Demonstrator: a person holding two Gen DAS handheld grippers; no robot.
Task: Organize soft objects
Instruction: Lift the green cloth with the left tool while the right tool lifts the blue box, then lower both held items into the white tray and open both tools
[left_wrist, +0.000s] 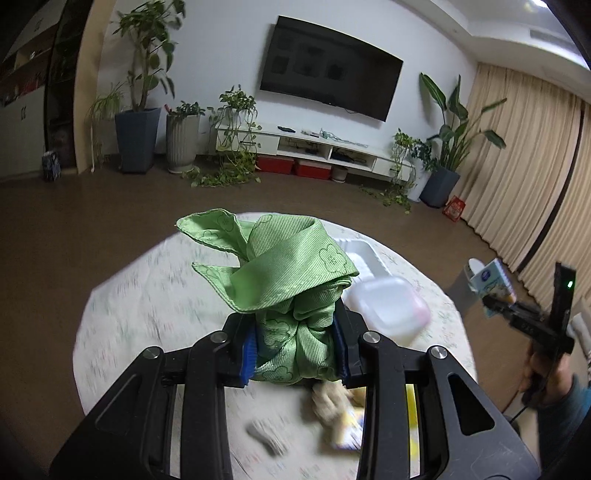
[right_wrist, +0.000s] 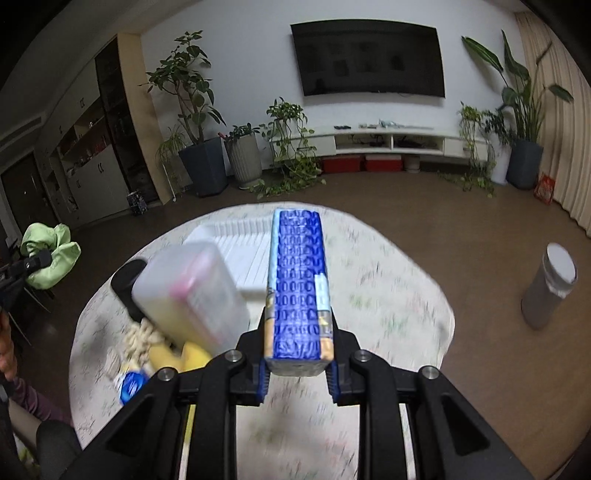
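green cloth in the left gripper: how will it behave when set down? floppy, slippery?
Likely floppy: the green cloth bunches where the left gripper pinches it, and loose corners stick out past the fingers. Probably light, since the corners hold up unsupported. Its ribbed weave suggests decent grip, though it may unfold and spread once released.

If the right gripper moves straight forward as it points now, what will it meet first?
Probably nothing soon. The right gripper holds a blue carton that points over the white tray toward open floor; depth is unclear.
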